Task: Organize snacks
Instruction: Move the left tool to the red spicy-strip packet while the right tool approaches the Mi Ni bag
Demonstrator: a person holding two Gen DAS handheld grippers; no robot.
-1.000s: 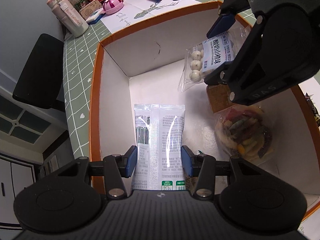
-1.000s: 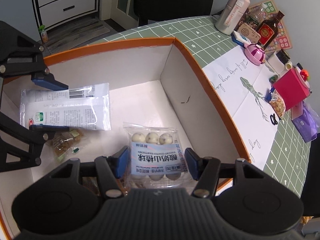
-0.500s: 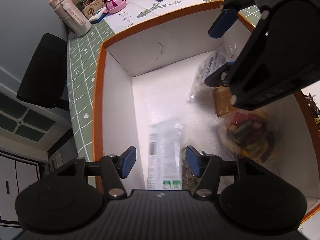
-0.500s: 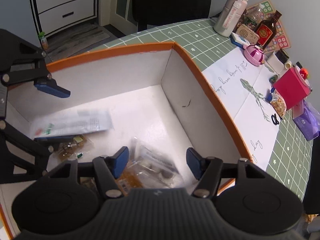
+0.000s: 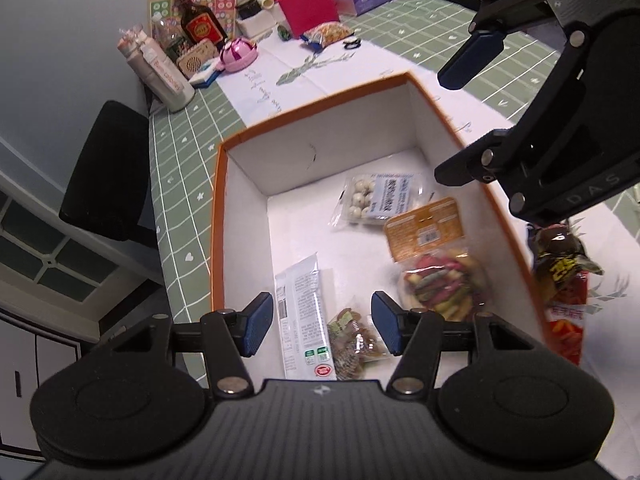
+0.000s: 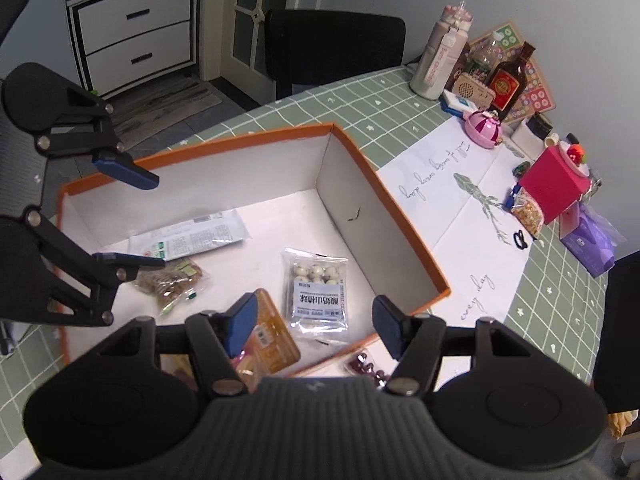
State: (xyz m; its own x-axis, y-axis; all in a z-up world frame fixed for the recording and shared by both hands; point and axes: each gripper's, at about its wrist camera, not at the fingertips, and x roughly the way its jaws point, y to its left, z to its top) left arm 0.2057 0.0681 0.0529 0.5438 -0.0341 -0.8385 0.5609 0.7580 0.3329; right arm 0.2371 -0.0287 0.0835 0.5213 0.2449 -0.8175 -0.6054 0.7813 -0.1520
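Above the orange-rimmed box (image 5: pixel 218 216), both claws hang spread and empty: left claw (image 5: pixel 322 328) over the long white packet (image 5: pixel 304 316), right claw (image 6: pixel 316 326) over the yoghurt-ball pack (image 6: pixel 318 292). Both packs lie flat on the box floor. Snacks left outside: a dark-and-red bag (image 5: pixel 564 280) on the worktop (image 5: pixel 180 152) just past the box's right wall, long axis roughly parallel to that wall. Right claw is nearer. Judgement: next pick falls to it, reaching sideways over the rim.

Brown bottle (image 6: pixel 507 80), pink tumbler (image 6: pixel 439 56), red box (image 6: pixel 554 184) on the green-checked table (image 6: pixel 360 112); black chair (image 6: pixel 334 50) beyond.
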